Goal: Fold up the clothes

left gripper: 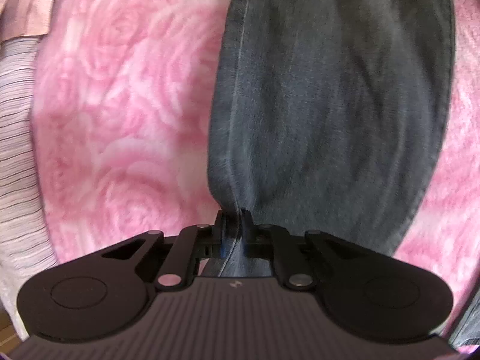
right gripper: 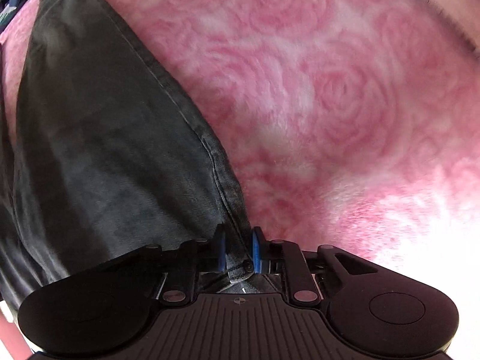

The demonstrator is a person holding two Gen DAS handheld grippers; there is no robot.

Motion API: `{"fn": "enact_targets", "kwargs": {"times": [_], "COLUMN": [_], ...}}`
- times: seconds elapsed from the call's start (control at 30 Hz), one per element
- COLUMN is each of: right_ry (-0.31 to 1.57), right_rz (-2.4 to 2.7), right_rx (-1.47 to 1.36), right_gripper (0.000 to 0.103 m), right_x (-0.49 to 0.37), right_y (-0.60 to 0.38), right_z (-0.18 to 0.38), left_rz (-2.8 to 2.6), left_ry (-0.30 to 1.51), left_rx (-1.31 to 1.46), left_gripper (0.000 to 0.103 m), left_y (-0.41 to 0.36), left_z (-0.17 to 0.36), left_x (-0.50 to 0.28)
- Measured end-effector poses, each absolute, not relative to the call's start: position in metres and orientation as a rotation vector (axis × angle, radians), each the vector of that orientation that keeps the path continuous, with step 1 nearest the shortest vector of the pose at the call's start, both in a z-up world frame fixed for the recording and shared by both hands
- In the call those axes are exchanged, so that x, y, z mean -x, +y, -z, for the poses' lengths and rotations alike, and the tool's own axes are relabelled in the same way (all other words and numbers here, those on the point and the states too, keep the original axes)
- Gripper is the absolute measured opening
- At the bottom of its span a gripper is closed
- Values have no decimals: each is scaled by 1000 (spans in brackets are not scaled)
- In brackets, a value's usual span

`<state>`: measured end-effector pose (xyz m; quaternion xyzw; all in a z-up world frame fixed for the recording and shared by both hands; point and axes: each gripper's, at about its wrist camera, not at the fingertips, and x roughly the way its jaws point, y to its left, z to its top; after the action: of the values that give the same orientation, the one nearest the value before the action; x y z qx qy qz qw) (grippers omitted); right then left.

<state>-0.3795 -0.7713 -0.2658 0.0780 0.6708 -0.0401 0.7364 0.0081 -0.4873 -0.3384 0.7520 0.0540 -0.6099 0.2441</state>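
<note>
- We hold the jeans [left gripper: 330, 105] in both tools: the left tool [left gripper: 234, 219] is pinched narrow on a seamed edge, and the right tool [right gripper: 238, 240] is pinched narrow on a stitched edge with a rivet showing by its blue pads [right gripper: 256, 249]
- The jeans run away from each tool, forward along the fingers, their long axis roughly straight ahead in the left view and leaning up to the left in the right view
- The cloth looks drawn out over the pink rose blanket [left gripper: 120, 105]; how much of it rests on the blanket and how much hangs free we cannot tell
- In the right view's top left corner a dark linkage shows at the far end of the cloth; it may be the left tool, but it is too small and dim to be sure, so we do not rank which hand is nearer
- We judge that any coming move turns on that long axis: both grips sit at edges, with the length lying ahead
- This would fit both a garment being spread for folding and one being carried over in a fold
- A striped pale cloth [left gripper: 15, 150] lies at the left, well apart from the jeans; the blanket to the right of the jeans shows nothing in the way
</note>
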Motion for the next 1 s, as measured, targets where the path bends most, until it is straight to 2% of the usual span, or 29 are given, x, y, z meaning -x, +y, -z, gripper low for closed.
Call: {"fn": "enact_targets", "kwargs": {"times": [0.17,0.37,0.53,0.8,1.0], "right_ry": [1395,1292,1323,1373,1430], "right_rz": [157,264,345,476,493], "right_rx": [-52,67,80,99,108], "right_gripper": [13,12,12,12,12], "right_x": [392,420,449,495,513], "right_y": [-734,-653,-574,-447,-387], "right_z": [213,152,157,165,189], "left_rz": [1638,1633,1675,1823,1821], "left_ry": [124,88,97,89,25], "left_rx": [-1963,-1875,-1811,-1799,-1824], "left_gripper": [5,5,5,4,4], "left_y": [-461,-380,-282,-140,-90], "left_z": [292,230,193,211,249], "left_x": [-4,13,27,50,74]}}
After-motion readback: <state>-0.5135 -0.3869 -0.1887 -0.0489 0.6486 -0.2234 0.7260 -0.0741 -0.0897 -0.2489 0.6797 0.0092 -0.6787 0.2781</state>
